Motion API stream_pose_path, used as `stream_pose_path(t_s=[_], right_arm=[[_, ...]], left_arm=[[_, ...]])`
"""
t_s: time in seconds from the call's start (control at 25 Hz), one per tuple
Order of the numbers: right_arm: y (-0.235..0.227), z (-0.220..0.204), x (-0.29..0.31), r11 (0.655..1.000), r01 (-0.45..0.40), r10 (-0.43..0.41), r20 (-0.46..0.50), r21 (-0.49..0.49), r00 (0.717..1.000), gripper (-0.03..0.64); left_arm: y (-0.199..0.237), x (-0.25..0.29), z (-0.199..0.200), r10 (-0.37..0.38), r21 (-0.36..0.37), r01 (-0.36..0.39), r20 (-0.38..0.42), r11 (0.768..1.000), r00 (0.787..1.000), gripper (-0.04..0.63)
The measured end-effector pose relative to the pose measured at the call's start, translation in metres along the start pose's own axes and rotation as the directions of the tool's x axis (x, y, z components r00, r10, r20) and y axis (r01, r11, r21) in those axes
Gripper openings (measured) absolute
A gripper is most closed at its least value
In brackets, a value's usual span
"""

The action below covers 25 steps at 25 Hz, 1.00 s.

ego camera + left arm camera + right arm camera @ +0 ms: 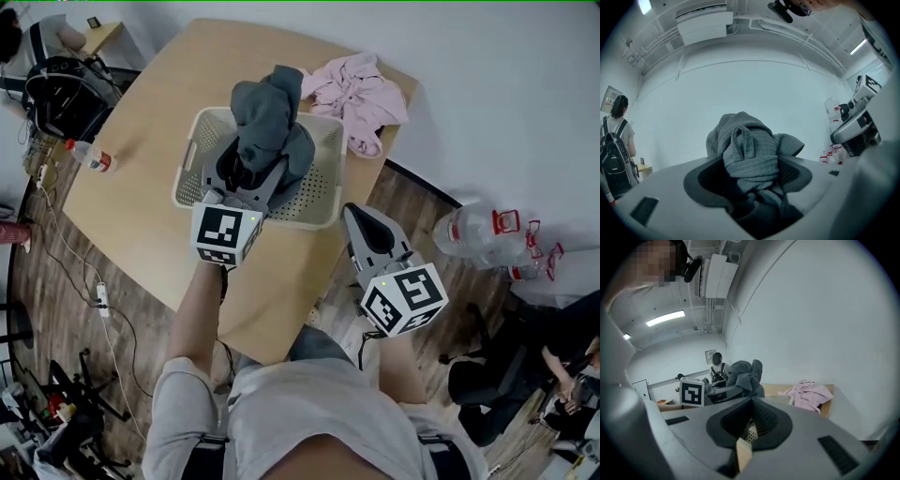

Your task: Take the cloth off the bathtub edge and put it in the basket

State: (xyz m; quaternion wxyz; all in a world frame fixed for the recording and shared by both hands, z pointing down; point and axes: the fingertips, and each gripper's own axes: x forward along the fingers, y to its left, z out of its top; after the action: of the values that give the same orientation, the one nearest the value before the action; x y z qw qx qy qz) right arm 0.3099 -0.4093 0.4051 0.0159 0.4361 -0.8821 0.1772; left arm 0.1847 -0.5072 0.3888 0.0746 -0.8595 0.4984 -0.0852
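Observation:
A grey cloth point(267, 117) hangs bunched up over the white perforated basket point(323, 211) on the wooden table point(150, 141). My left gripper point(248, 173) is shut on the cloth's lower part, right above the basket. In the left gripper view the cloth point(750, 154) fills the gap between the jaws of the left gripper point(752, 173). My right gripper point(361, 214) is shut on nothing, just right of the basket's near corner, past the table edge. The right gripper view shows its closed tips point(751, 404), the cloth point(743, 373) and the basket rim point(779, 398).
A pink garment point(361, 94) lies on the table behind the basket. A small bottle point(91, 157) lies at the table's left edge. Large water bottles point(473, 230) stand on the floor to the right, near a seated person point(562, 347). Cables run over the floor on the left.

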Motion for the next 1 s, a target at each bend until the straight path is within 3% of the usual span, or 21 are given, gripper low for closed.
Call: stream_pose_path(t_s=[0.28, 0.52, 0.72, 0.92, 1.0], right_arm=[[-0.008, -0.001, -0.002, 1.000, 0.012, -0.011, -0.008, 0.002, 1.000, 0.009], [-0.005, -0.002, 0.000, 1.000, 0.007, -0.007, -0.012, 0.001, 1.000, 0.009], [-0.005, -0.004, -0.001, 1.000, 0.009, -0.009, -0.013, 0.000, 1.000, 0.009], [-0.001, -0.003, -0.003, 1.000, 0.008, -0.008, -0.011, -0.003, 1.000, 0.009], [0.000, -0.002, -0.004, 1.000, 0.008, -0.008, -0.011, -0.003, 1.000, 0.009]], left_arm=[[-0.010, 0.016, -0.034, -0.078, 0.041, 0.084, -0.134, 0.996, 0.988, 0.321], [-0.015, 0.021, -0.055, -0.110, 0.028, 0.119, -0.217, 0.993, 0.970, 0.323], [-0.018, 0.022, -0.069, -0.139, -0.003, 0.144, -0.272, 0.990, 0.952, 0.331], [-0.025, 0.018, -0.081, -0.164, 0.019, 0.181, -0.335, 0.983, 0.928, 0.345], [-0.024, 0.016, -0.076, -0.147, 0.038, 0.167, -0.322, 0.985, 0.935, 0.345]])
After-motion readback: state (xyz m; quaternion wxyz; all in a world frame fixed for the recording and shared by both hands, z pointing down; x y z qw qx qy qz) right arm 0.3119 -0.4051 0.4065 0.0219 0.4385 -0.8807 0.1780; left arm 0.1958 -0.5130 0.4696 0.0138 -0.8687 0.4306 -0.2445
